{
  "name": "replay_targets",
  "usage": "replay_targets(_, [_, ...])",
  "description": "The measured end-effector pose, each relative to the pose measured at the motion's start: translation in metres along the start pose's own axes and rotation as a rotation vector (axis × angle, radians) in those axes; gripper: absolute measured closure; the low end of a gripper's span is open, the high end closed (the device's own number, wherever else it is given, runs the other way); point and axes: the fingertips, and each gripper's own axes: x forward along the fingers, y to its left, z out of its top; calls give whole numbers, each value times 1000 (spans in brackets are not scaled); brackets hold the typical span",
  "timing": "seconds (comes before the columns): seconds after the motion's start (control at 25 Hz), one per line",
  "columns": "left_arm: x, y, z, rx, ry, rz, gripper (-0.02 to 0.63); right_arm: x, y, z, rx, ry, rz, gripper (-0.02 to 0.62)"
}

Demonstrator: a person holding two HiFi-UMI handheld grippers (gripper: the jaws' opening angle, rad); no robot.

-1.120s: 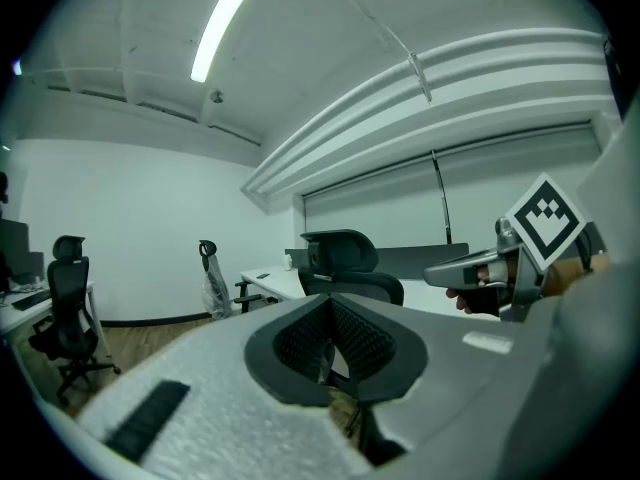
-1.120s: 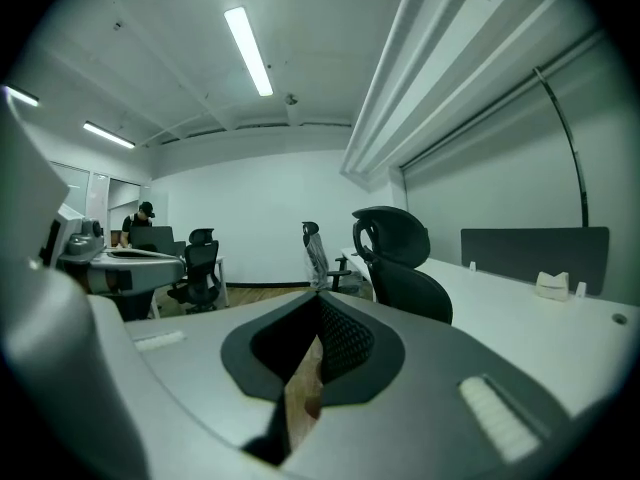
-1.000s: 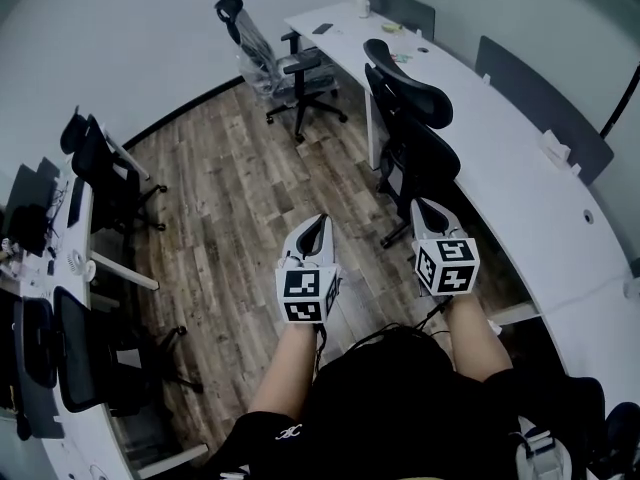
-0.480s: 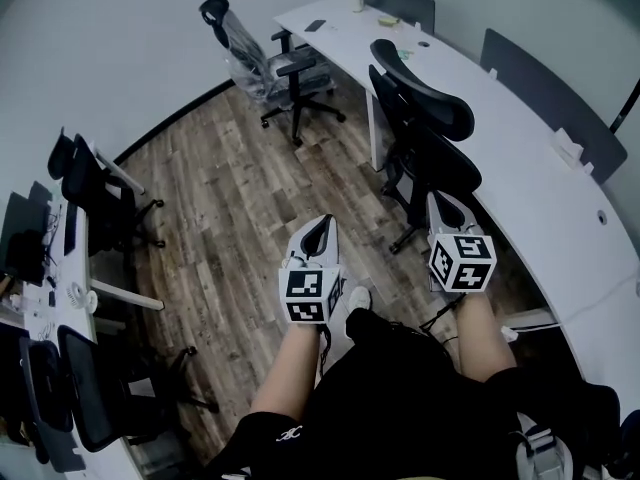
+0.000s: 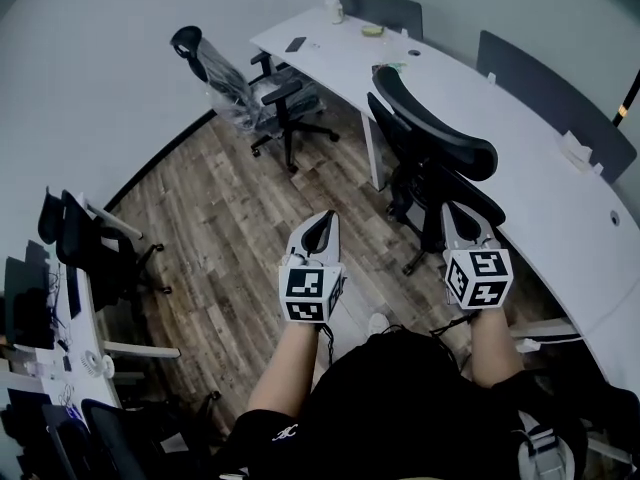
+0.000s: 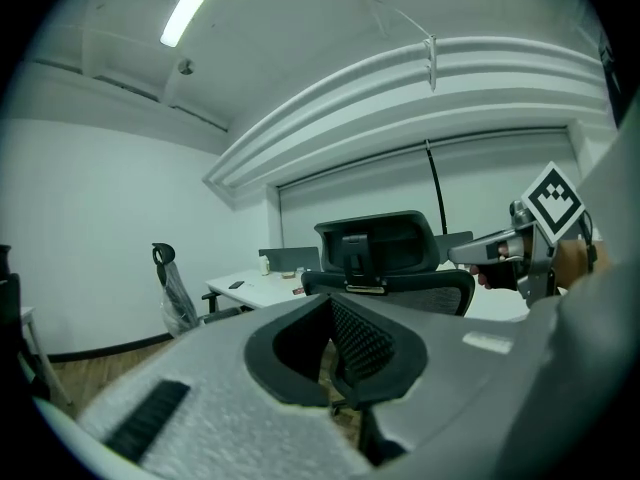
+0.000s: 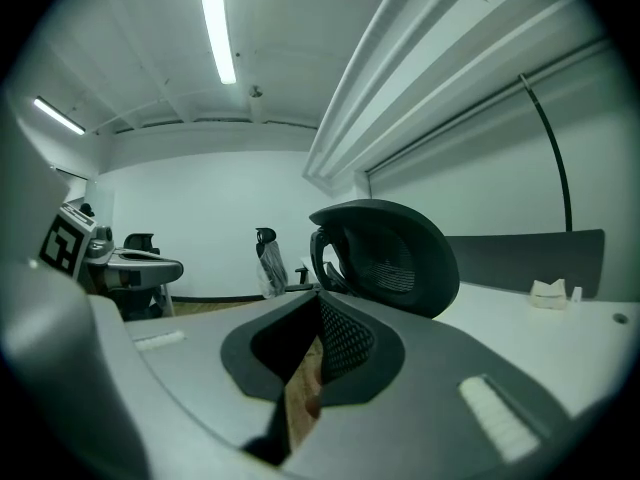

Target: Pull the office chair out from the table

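The person stands with both bare forearms stretched forward at about the same height, a tool in each hand pointing ahead and only slightly downward. The left tool (image 5: 323, 218) is held over the wooden floor (image 5: 220, 208), jaws pressed together with nothing between them and its marker cube facing up toward the person. Far ahead and to its left, a plastic-wrapped chair (image 5: 232, 90) stands alone by the wall. Just to the right of the left tool, and ahead of it, is the black office chair (image 5: 432, 131). Its back is turned to the person and its seat is tucked against the long white table (image 5: 520, 143). From the left tool's own view, the headrest fills the middle and the right tool juts in from the right edge. The right tool (image 5: 451, 209) is held level with its partner, jaws likewise together and empty. Its tip sits close behind the chair's backrest, with the headrest just ahead and a little to the right. I cannot tell whether it touches the chair. Compared with a second ago, the person has walked forward. The office chair, then well ahead of both tools, now sits right before them and looks much larger, though it has not left the table. Both tools have kept their jaws together and their side-by-side pose.
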Motion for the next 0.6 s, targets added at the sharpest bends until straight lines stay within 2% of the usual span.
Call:
replay_targets(0.16, [40,25,9,9,-8,-59,598,28,-6,6,18,9,-45,586])
replay_targets(0.6, [131,42,3,12,-10,-239,598,58,-28,2,6,54,-195,586])
